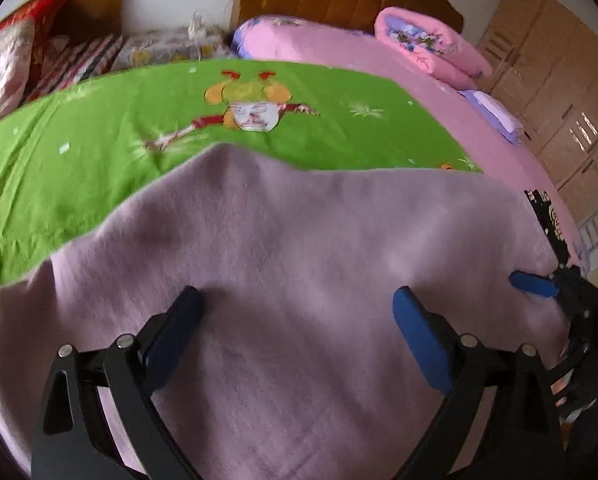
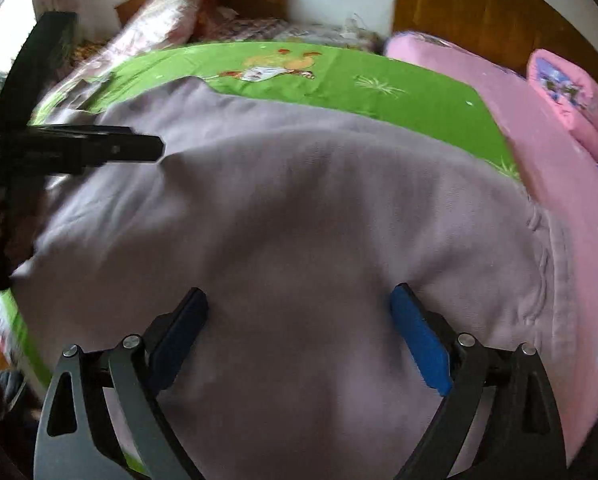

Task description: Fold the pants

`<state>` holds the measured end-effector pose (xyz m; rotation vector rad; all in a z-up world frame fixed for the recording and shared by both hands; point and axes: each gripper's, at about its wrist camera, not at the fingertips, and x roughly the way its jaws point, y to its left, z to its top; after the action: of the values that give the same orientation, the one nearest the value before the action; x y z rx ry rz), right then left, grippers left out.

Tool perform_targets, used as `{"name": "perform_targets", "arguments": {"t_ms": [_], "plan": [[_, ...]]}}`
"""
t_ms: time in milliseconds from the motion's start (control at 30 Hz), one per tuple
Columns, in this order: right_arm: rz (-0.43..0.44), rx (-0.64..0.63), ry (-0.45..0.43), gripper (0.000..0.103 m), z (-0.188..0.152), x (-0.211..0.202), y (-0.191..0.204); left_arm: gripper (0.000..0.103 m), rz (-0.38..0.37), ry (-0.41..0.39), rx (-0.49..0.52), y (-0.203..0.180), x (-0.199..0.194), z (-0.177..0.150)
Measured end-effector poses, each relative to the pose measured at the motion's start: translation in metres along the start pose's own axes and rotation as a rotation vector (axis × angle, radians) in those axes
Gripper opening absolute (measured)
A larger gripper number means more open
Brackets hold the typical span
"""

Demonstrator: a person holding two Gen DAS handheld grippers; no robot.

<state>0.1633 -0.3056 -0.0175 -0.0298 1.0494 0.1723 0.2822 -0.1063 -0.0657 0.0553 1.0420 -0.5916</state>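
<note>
Here, the pants (image 1: 283, 264), made of soft, fleecy mauve fabric, are spread flat on the green printed sheet (image 1: 79, 152) covering the bed. The left gripper (image 1: 297, 304) is held over the cloth with its blue-padded jaws wide apart and nothing between them. The right gripper (image 2: 299, 304) is likewise held spread apart above the fabric, near the ribbed waistband (image 2: 559, 272).

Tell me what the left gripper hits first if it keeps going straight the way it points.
Most likely the pants. The left gripper is open just over the mauve cloth, which fills the space between and ahead of its fingers. The green sheet lies further on. Depth is hard to judge through the fisheye.
</note>
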Motion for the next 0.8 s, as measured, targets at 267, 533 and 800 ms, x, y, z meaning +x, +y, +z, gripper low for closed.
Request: {"name": "perform_targets", "arguments": {"t_ms": [267, 533, 800], "plan": [[-0.144, 0.082, -0.153, 0.090, -0.033, -0.058, -0.007, 0.097, 0.072, -0.068, 0.004, -0.002, -0.038, -0.003], [0.066, 0.052, -0.387, 0.090, -0.038, -0.100, 0.040, 0.101, 0.243, -0.396, -0.234, 0.134, -0.206, -0.103], [0.475, -0.331, -0.426, 0.090, 0.072, -0.067, 0.187, 0.101, 0.448, -0.443, -0.723, 0.282, -0.293, -0.237]]}}
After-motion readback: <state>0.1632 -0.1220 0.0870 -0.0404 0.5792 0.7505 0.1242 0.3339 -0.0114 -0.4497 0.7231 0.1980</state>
